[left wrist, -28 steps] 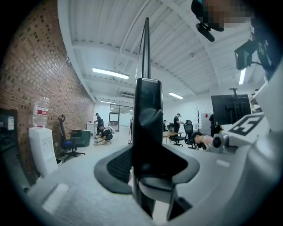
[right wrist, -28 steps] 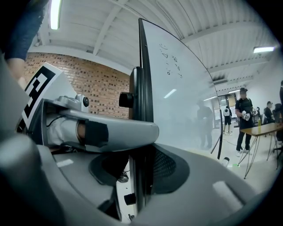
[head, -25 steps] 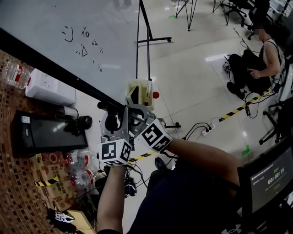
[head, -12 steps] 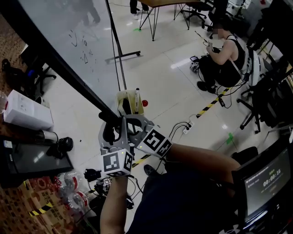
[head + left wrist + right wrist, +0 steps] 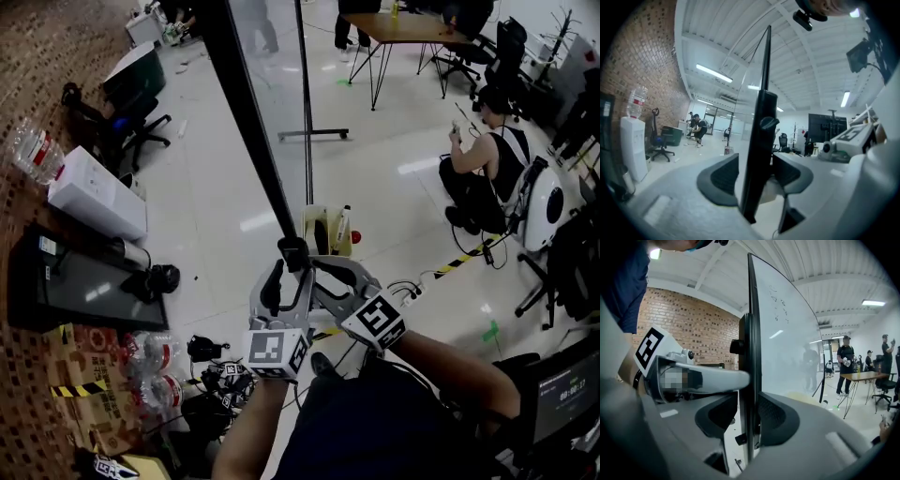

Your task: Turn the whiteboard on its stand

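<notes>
Roughly half turned, edge-on: whiteboard (image 5: 246,103) edge clamped in right gripper (image 5: 747,418), slack between just-opening jaws of left gripper (image 5: 757,173); remaining swing apparently outstanding.

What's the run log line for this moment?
whiteboard: edge-on | left gripper: jaws just opened further, whiteboard edge between them | right gripper: clamped on whiteboard edge

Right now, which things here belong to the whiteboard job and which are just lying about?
Job: whiteboard, its stand.
Lying about: water bottle, white box, black screen, office chair, power strip.
</notes>
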Action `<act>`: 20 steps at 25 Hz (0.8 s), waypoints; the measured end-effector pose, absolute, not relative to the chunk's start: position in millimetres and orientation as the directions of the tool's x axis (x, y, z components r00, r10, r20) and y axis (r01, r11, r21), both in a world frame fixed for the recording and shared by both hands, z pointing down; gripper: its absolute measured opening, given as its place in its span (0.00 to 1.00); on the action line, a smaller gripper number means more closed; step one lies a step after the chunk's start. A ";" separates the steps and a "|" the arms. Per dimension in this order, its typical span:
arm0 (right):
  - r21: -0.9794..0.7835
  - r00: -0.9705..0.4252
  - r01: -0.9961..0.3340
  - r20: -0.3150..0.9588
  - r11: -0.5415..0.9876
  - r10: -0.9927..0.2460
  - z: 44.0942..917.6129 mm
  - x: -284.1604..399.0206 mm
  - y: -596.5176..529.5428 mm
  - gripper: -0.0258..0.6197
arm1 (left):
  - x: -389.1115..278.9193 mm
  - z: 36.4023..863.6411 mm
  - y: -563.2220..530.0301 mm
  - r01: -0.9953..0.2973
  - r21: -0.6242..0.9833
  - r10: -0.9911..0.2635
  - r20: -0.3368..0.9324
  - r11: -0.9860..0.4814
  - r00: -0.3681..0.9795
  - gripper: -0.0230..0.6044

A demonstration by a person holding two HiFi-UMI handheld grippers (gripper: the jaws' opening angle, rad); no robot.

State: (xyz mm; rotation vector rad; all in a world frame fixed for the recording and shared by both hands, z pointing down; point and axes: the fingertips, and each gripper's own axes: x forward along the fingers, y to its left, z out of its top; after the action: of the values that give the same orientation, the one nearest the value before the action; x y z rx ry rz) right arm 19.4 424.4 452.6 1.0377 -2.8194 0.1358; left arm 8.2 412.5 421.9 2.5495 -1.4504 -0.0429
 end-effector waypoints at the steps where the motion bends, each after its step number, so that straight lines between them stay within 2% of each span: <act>1: -0.054 -0.755 -0.651 0.150 0.757 -0.638 452.2 28.7 430.0 0.26 | 0.6 427.8 421.6 -0.852 0.205 -0.856 0.094 -0.483 0.508 0.40; 5: -0.122 -0.718 -0.696 0.157 0.708 -0.678 454.6 78.4 445.4 0.24 | -14.4 454.8 463.1 -0.850 0.216 -0.831 0.197 -0.481 0.521 0.38; 9: -0.080 -0.645 -0.763 0.164 0.642 -0.746 451.5 123.9 458.4 0.20 | -12.6 465.3 494.9 -0.852 0.144 -0.812 0.257 -0.504 0.524 0.35; 14: -0.105 -0.597 -0.802 0.159 0.588 -0.786 444.9 158.3 492.0 0.19 | 7.5 457.3 516.8 -0.845 0.176 -0.805 0.257 -0.504 0.534 0.34; 20: -0.137 -0.622 -0.783 0.168 0.607 -0.765 444.8 162.6 530.8 0.16 | 26.5 452.3 536.2 -0.827 0.218 -0.788 0.253 -0.518 0.561 0.29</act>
State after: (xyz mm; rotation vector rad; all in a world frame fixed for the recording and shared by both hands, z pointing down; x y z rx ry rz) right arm 162.6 530.8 444.8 1.3192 -2.7330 0.3017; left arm 26.5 536.2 452.3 2.4859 -1.3290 0.1745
